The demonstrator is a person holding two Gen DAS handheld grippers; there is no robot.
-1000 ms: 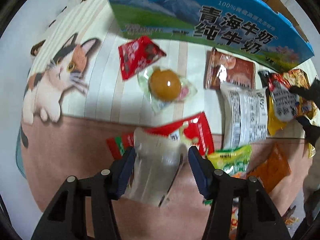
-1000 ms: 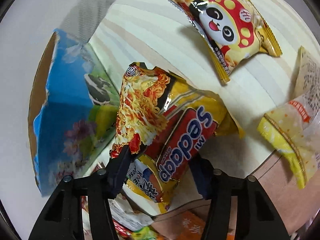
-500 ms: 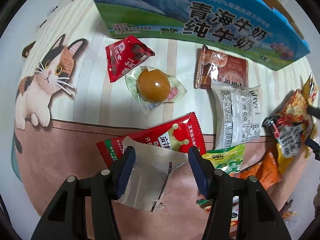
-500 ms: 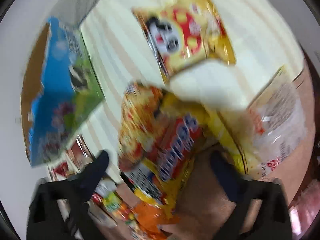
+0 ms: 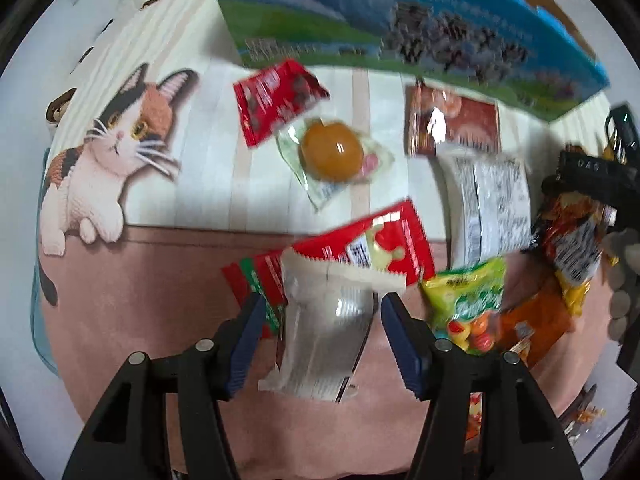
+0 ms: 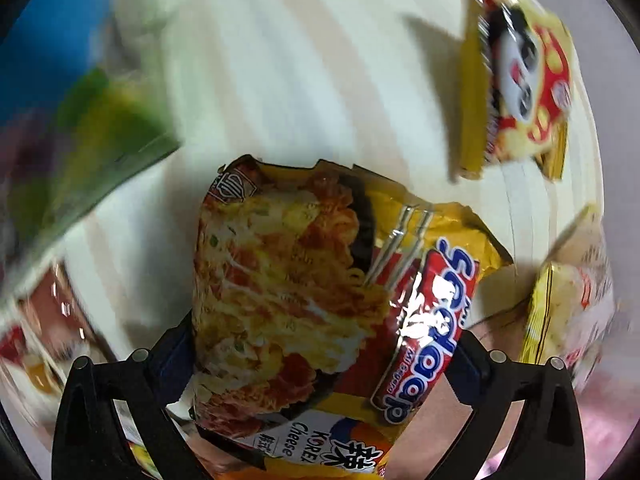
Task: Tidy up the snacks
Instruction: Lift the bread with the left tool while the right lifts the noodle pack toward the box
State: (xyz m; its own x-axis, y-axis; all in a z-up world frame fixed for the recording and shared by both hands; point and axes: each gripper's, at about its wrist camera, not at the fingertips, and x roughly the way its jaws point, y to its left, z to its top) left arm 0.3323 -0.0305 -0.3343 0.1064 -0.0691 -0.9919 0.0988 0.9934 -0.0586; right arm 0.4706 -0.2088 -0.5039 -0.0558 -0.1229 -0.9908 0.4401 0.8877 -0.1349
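My left gripper [image 5: 322,336] is open around a white foil snack packet [image 5: 324,336] that lies on the brown part of the mat; the blue pads stand a little clear of its sides. A red packet [image 5: 372,246] lies just beyond it. My right gripper [image 6: 320,364] is shut on a Sedaap noodle packet [image 6: 320,304] and holds it above the mat; the same packet shows at the right of the left wrist view [image 5: 572,236]. The blue milk carton box [image 5: 400,28] stands at the back.
Scattered snacks lie on the cat-print mat [image 5: 112,152]: a small red packet [image 5: 276,100], a wrapped round bun [image 5: 332,156], a brown packet [image 5: 452,120], a white label-side packet [image 5: 488,200], a green candy bag [image 5: 468,300], an orange packet [image 5: 536,320]. A panda packet [image 6: 520,92] and a yellow packet [image 6: 560,312] lie right.
The right gripper has lifted the noodle packet off the mat and swung it. The left gripper has stayed open around the white packet, shifting slightly.
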